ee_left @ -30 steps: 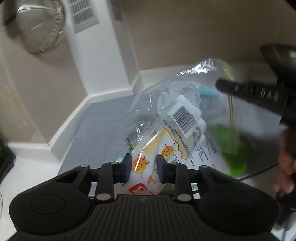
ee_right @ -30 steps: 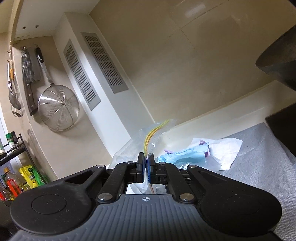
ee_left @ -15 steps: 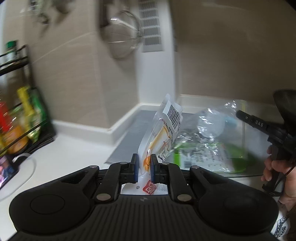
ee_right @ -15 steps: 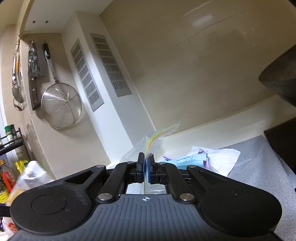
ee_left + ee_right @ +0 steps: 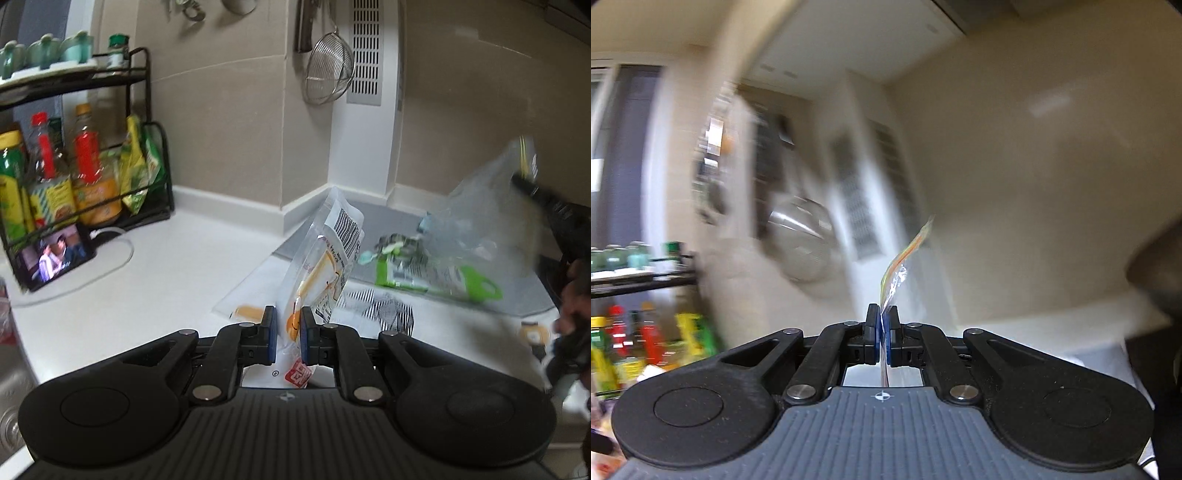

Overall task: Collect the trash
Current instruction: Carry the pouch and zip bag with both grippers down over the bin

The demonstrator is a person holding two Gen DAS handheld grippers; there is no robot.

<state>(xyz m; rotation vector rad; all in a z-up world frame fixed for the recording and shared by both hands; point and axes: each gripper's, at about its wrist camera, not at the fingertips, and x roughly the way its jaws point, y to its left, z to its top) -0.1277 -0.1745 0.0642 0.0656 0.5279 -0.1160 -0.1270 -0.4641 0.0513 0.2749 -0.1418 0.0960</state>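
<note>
My left gripper (image 5: 285, 325) is shut on a clear snack wrapper (image 5: 328, 251) with orange print and a barcode, held upright above the white counter (image 5: 166, 280). To the right, a clear zip bag (image 5: 476, 225) holding trash hangs lifted off the grey mat (image 5: 517, 295). A green package (image 5: 436, 277) shows through its lower part. In the right wrist view my right gripper (image 5: 882, 325) is shut on that bag's yellow zip edge (image 5: 905, 254), which sticks up between the pads. The same gripper appears blurred at the bag's top corner (image 5: 528, 184) in the left wrist view.
A black wire rack (image 5: 74, 177) with sauce bottles stands at the back left, a small phone screen (image 5: 55, 254) leaning before it. A metal strainer (image 5: 327, 74) hangs on the wall. Flat wrappers (image 5: 388, 310) lie on the counter. A person's hand (image 5: 572, 314) is at the right edge.
My left gripper closed on the snack wrapper, lifted it out of the pile and carried it left over the white counter. The right gripper swung and rose, raising the zip bag.
</note>
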